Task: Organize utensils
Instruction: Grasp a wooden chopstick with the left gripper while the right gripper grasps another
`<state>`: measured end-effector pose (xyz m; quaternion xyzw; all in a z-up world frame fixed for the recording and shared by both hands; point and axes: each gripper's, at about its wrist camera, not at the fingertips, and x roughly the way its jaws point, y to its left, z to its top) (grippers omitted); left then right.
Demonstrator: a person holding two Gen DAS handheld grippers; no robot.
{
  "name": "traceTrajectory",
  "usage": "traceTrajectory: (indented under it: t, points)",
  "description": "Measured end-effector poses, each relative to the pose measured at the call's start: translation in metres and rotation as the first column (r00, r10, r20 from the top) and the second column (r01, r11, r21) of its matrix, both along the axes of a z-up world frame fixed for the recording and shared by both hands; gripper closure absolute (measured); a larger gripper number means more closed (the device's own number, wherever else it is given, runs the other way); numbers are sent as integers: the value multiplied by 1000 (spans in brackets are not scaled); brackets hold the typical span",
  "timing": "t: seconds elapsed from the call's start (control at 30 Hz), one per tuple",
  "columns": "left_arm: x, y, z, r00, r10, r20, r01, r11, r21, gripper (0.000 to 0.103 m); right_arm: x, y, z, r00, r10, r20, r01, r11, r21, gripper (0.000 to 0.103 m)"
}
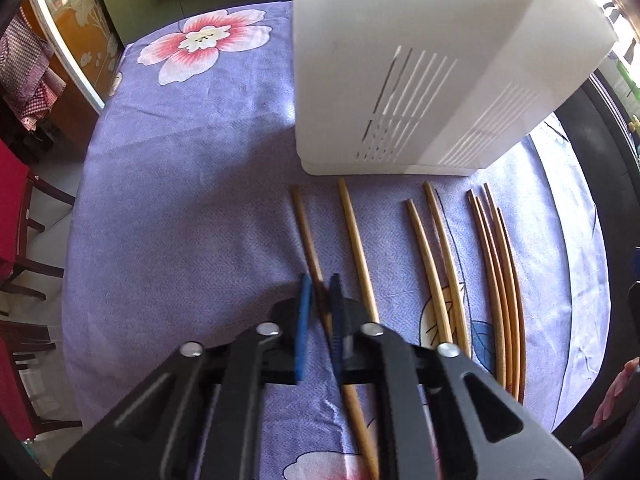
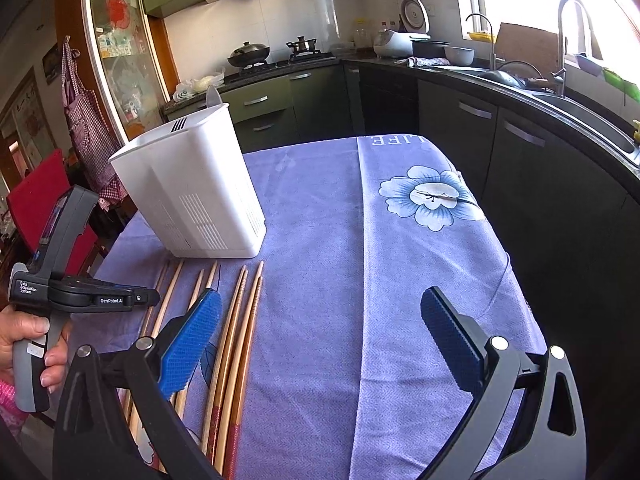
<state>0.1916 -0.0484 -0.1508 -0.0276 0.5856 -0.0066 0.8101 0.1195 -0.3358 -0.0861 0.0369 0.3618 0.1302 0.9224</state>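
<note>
Right wrist: left hand-held gripper (image 2: 150, 300) reads "GenRobot.AI", "Data Acquisition System".

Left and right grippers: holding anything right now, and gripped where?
Left gripper is shut on the leftmost chopstick, about mid-length, the stick lying on the cloth. Right gripper is open, empty.

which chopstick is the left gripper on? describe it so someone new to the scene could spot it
Start at the white utensil holder on the purple tablecloth; a row of wooden chopsticks lies in front of it. The target chopstick is the outermost one on the left of that row in the left wrist view. It alone runs between the blue pads of the left gripper, whose jaws have closed on it.
</note>
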Motion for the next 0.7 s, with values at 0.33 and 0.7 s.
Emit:
traceTrajectory:
  t: [0.33, 0.7]
  points:
    - [-7, 22, 12, 998, 30, 47, -29, 1000, -11, 97, 37, 34, -15, 972, 167, -163, -171, 985, -5, 5]
    - [-27, 25, 33, 994, -5, 113, 8, 1000, -28, 97, 74, 56, -49, 918, 182, -352, -197, 980, -9, 45]
